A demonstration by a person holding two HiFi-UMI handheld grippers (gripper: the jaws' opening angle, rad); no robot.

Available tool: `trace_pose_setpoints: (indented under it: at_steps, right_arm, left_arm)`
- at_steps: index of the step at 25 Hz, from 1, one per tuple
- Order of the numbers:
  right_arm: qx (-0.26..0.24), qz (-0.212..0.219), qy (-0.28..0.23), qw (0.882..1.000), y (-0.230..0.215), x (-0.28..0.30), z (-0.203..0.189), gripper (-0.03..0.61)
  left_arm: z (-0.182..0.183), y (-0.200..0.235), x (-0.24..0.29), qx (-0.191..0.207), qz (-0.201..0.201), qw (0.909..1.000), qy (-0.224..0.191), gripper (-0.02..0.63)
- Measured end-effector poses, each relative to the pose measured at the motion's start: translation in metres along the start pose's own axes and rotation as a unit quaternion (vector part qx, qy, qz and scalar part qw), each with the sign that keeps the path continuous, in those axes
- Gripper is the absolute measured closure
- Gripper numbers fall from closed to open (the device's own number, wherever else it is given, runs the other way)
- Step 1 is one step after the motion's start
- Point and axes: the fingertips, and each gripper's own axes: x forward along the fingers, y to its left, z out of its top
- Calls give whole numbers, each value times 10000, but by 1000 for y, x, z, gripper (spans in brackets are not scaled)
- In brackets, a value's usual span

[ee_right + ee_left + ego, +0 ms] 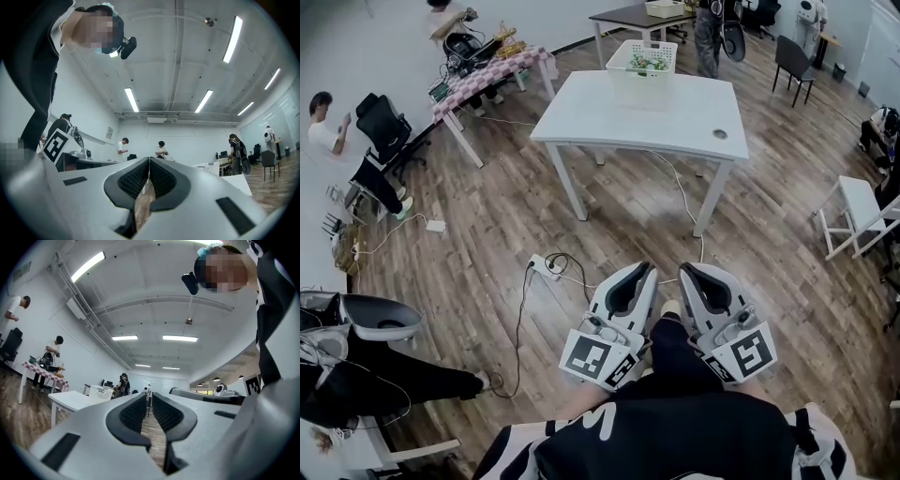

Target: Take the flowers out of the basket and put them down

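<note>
A white slatted basket [642,70] stands at the far edge of the white table [656,117], with green and pale flowers [649,63] inside it. Both grippers hang low by my body, well short of the table. My left gripper [645,269] is shut with nothing in it, and my right gripper [686,269] beside it is shut and empty too. In the left gripper view the left gripper [149,397] points across the room, with the basket [102,393] small and far at the left. In the right gripper view, the right gripper [149,161] shows pads pressed together.
A power strip [546,266] and cables lie on the wood floor between me and the table. A checkered table [492,70] stands back left, a white chair [853,211] at the right. People are about the room, one seated at lower left [356,384].
</note>
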Motion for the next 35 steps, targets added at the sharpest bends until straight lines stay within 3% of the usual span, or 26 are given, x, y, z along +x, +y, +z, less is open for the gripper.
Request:
trace_pose_setpoints:
  at_steps: [7, 22, 35]
  right_arm:
    - [57, 95, -10, 9999, -31, 31, -14, 561]
    - [219, 211, 35, 9995, -168, 136, -34, 561]
    - [167, 385, 149, 9990, -252, 186, -62, 561]
  left_arm:
    - [-7, 28, 33, 135, 105, 9998, 74, 572]
    - [-5, 111, 182, 127, 221, 9996, 102, 575]
    - [-20, 152, 273, 113, 302, 9995, 21, 575]
